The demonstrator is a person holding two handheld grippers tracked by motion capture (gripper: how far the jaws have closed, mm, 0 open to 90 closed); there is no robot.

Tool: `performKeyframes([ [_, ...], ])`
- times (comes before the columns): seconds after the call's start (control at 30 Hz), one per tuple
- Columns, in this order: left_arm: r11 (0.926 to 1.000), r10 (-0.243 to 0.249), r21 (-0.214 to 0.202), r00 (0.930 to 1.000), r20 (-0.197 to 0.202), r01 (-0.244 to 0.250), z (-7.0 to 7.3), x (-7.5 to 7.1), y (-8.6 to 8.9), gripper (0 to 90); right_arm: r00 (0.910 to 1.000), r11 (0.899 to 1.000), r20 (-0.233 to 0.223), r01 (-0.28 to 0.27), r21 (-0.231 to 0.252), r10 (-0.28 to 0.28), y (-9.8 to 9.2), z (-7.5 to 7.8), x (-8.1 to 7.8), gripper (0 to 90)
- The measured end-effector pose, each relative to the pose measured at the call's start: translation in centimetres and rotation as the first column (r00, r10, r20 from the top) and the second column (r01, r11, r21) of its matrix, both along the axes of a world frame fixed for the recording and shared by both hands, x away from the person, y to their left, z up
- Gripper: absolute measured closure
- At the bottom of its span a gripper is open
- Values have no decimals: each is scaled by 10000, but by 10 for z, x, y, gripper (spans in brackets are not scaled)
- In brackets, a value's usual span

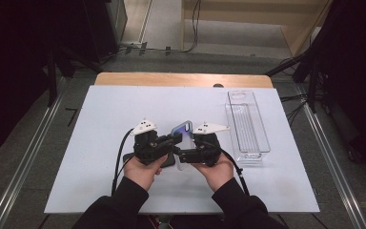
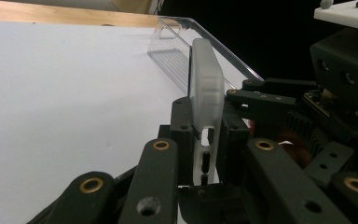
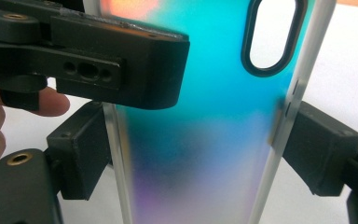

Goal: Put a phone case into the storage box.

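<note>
A phone case [image 1: 184, 128] with a shiny blue-to-purple back and clear frosted sides is held up between both grippers over the near middle of the white table [image 1: 95, 119]. My left gripper [image 1: 175, 139] is shut on its flat faces; in the left gripper view the case [image 2: 207, 79] stands edge-on between that gripper's [image 2: 206, 140] jaws. My right gripper [image 1: 183, 154] comes in from the right, and its [image 3: 196, 154] pads sit against the two long side edges of the case [image 3: 214, 116], below the oval camera cut-out [image 3: 274, 32]. The left gripper's finger [image 3: 121, 60] crosses the case's upper left.
A clear, long plastic tray [image 1: 248, 125] lies on the table to the right of the hands, its rim [image 2: 205, 32] behind the case in the left gripper view. A wooden strip [image 1: 181, 79] runs along the table's far edge. Dark stands and cables surround the table.
</note>
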State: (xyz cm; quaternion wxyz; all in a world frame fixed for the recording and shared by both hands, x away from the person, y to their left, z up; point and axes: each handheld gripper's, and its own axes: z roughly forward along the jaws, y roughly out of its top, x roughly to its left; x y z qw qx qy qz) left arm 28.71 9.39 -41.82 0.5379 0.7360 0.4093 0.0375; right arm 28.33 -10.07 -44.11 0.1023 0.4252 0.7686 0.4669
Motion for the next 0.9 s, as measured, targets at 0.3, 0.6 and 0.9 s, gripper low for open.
performKeyframes([
  [0.3,9997,58,-225,10000,-48,-59,7,0,3,600,10000,9999,19,87,-127,-86,-4,1,2,145],
  [0.6,9998,-117,-177,9997,-235,113,15,0,7,443,9995,9993,-15,301,-231,-301,-14,0,6,145],
  [0.9,9982,-551,-273,9971,-531,537,20,0,11,387,9987,9985,-7,515,-191,-516,-26,-2,10,145],
])
